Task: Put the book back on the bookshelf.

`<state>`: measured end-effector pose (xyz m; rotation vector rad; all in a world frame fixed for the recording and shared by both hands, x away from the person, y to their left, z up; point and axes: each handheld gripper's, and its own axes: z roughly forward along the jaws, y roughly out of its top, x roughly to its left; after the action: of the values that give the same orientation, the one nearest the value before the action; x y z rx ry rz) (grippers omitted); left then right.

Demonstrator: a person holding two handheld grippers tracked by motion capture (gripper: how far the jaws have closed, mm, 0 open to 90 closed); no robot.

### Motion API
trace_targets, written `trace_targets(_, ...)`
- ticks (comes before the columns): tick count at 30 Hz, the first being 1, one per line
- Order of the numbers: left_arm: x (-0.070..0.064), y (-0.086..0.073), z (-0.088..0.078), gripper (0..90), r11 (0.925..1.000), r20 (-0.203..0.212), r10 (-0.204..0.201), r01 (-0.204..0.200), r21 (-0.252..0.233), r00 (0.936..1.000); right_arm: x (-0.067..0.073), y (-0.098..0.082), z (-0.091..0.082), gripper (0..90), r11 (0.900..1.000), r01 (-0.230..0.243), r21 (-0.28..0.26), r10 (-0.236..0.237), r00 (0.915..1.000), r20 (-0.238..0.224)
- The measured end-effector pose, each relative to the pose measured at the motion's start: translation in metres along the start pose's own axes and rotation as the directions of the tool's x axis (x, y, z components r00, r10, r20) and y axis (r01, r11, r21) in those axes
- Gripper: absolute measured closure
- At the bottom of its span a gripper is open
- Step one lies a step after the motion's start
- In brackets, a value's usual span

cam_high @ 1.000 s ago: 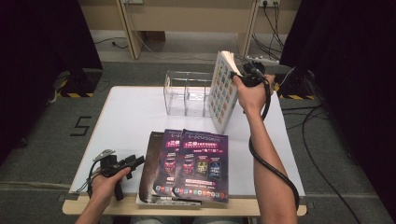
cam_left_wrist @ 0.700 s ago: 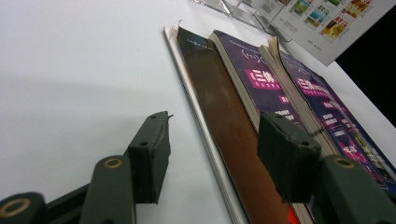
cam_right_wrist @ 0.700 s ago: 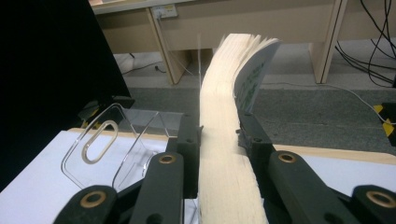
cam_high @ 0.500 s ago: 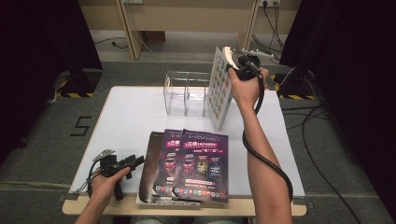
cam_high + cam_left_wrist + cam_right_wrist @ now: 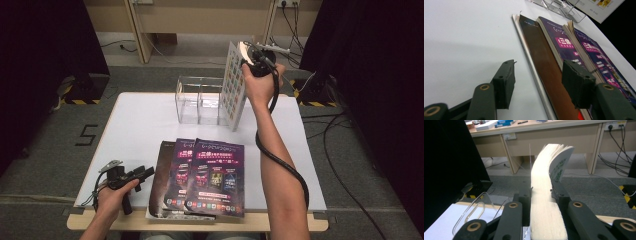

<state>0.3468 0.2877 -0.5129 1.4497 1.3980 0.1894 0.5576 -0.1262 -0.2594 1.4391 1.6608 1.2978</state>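
A thick book (image 5: 233, 90) with a cover of small coloured squares stands upright in the air, just right of the clear acrylic holder (image 5: 197, 102). My right gripper (image 5: 250, 56) is shut on its top edge. In the right gripper view the book's cream page block (image 5: 544, 170) is pinched between the two black jaws of the right gripper (image 5: 541, 192). Several purple magazines (image 5: 212, 175) lie overlapping at the table's front. My left gripper (image 5: 144, 175) rests at the front left, open, its jaws on either side of the stack's left edge (image 5: 541, 62) without touching it.
The white table (image 5: 140, 125) ends close behind the holder and close in front of the magazines. A black cable (image 5: 280, 165) hangs from the right gripper along the forearm. Desks, floor cables and dark curtains lie beyond the table.
My right hand has lifted the book a little higher and shifted it slightly left toward the holder. The left gripper has stayed where it was.
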Motion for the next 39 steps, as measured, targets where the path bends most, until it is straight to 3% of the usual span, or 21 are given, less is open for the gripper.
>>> trace_targets(16, 0.000, 0.000, 0.001, 43.5, 1.0000, 0.006, -0.003, 0.003, 0.000, 1.0000, 0.006, 0.001, 0.018, 74.3, 1.000, 0.003, -0.009, -0.003, 1.0000, 0.009)
trace_targets(25, 0.001, 0.000, 0.000, 43.5, 1.0000, 0.005, 0.001, -0.001, 0.001, 1.0000, 0.008, -0.012, 0.024, 74.2, 1.000, 0.006, -0.007, -0.006, 0.9999, 0.014)
trace_targets(33, 0.000, 0.000, 0.001, 43.6, 1.0000, 0.007, 0.004, -0.004, 0.004, 1.0000, 0.007, -0.018, 0.021, 74.0, 1.000, 0.019, -0.021, -0.019, 0.9995, 0.024)
trace_targets(39, -0.001, -0.001, 0.001, 43.6, 1.0000, 0.007, 0.004, -0.004, 0.007, 1.0000, 0.006, -0.025, 0.017, 73.6, 0.999, 0.043, 0.017, -0.043, 0.9986, 0.032)
